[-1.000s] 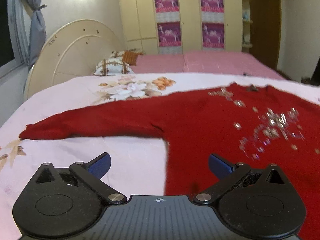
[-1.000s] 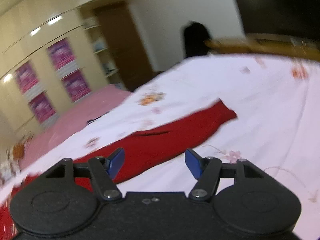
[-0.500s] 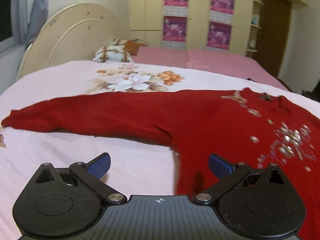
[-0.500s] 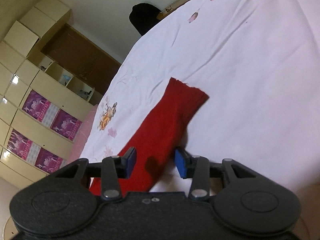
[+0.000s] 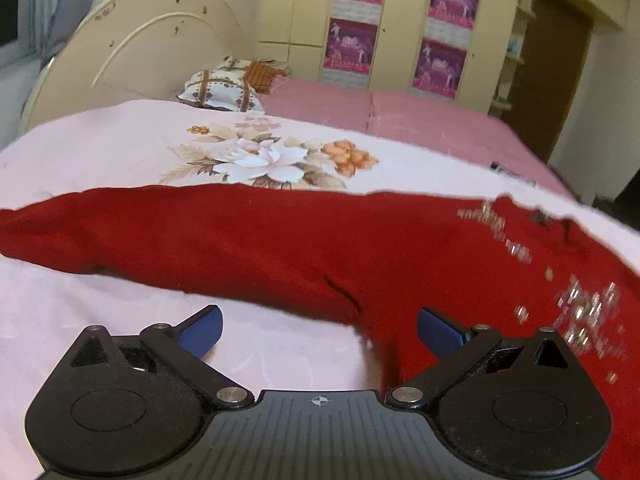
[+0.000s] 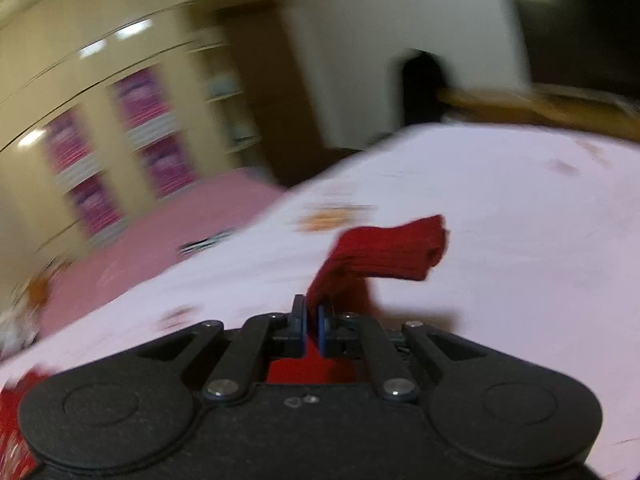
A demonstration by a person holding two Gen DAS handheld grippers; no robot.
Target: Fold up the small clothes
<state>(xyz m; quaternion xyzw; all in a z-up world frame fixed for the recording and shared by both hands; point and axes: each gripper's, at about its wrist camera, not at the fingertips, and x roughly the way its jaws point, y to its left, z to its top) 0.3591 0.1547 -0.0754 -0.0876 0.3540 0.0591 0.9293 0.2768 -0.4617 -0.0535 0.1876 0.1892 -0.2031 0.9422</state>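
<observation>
Pinching the red sleeve [image 6: 384, 252], right claw [image 6: 312, 320] lifts its cuff edge.

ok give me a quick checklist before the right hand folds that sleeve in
1. Right gripper shut on the sleeve cuff: ok.
2. Cuff lifted off the bedsheet: ok.
3. Grip depth: cannot tell, the right wrist view is blurred.
4. Left gripper open and holding nothing: ok, its fingers are wide apart.
5. Red sweater body lying flat: ok where visible.
6. Other sleeve spread out flat, not yet folded: ok.
</observation>
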